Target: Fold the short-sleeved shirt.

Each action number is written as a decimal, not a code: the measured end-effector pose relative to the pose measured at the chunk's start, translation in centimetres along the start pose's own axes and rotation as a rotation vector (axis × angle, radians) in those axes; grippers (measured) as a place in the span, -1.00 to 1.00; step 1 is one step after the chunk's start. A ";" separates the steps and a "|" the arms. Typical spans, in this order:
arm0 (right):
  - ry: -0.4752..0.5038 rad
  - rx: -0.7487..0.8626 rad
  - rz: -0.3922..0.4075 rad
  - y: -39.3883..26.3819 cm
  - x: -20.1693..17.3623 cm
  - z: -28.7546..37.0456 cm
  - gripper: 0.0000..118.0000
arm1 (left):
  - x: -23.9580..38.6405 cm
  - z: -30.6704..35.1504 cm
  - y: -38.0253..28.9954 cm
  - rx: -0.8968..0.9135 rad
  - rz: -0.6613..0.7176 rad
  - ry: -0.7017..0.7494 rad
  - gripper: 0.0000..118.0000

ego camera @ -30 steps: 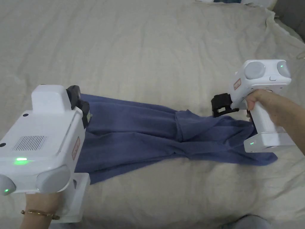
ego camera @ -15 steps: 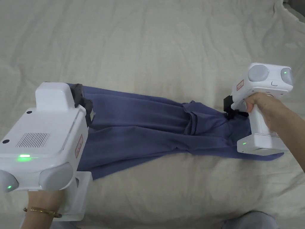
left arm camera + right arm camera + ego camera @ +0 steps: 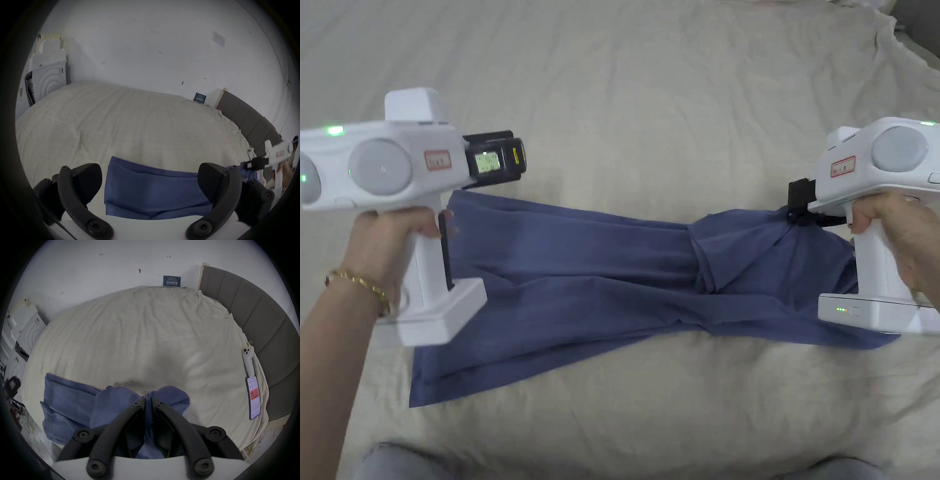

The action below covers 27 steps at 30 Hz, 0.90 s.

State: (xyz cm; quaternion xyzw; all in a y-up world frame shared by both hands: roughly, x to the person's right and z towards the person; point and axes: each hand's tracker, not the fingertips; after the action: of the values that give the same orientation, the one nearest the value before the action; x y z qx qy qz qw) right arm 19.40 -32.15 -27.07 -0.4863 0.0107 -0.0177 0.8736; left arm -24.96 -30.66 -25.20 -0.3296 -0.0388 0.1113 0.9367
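Note:
A blue short-sleeved shirt (image 3: 581, 269) lies stretched left to right on the bed, bunched around the middle. My left gripper (image 3: 515, 156) is held above the shirt's left end and away from the cloth. In the left gripper view it (image 3: 149, 172) stands open, with the flat edge of the shirt (image 3: 151, 191) showing below between the jaws. My right gripper (image 3: 797, 203) is at the shirt's far right corner. In the right gripper view it (image 3: 148, 398) is shut on a pinch of blue cloth, and the shirt (image 3: 69, 402) trails off to the left.
A cream bed cover (image 3: 650, 94) lies under everything, with wide free room behind the shirt. A grey headboard (image 3: 259, 321) runs along the right. A phone on a white handle (image 3: 253, 395) rests near that edge. White foam pieces (image 3: 47, 73) lean against the wall at the left.
My left gripper has risen off the shirt's left end and turned to point right, and that end now lies flat. The right gripper stays at the right corner.

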 end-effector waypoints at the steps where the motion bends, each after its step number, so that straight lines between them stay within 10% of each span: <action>1: 0.004 0.006 0.007 0.0 -0.2 0.2 -0.89 | -0.5 -1.1 0.9 -0.038 -0.002 0.004 1.00; 10: 0.026 0.029 -0.012 -0.6 0.4 0.2 -0.90 | -2.4 -11.2 1.6 -0.434 -0.287 0.279 1.00; 16: 0.035 0.008 0.005 -0.9 0.7 -0.6 -0.90 | -3.5 -14.6 0.9 -0.398 -0.221 0.301 0.75; 22: 0.046 -0.003 0.005 -0.7 1.1 -1.2 -0.90 | -4.7 -17.0 0.2 -0.438 -0.199 0.298 0.01; 27: 0.049 -0.008 -0.001 0.1 0.8 -2.1 -0.90 | -4.3 -16.7 1.1 -0.449 -0.151 0.257 -1.00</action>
State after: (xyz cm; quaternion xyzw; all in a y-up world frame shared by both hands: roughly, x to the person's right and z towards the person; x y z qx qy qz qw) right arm 20.15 -33.95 -28.23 -0.4891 0.0317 -0.0300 0.8711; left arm -26.93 -41.02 -38.85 -0.5367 0.0322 -0.0133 0.8431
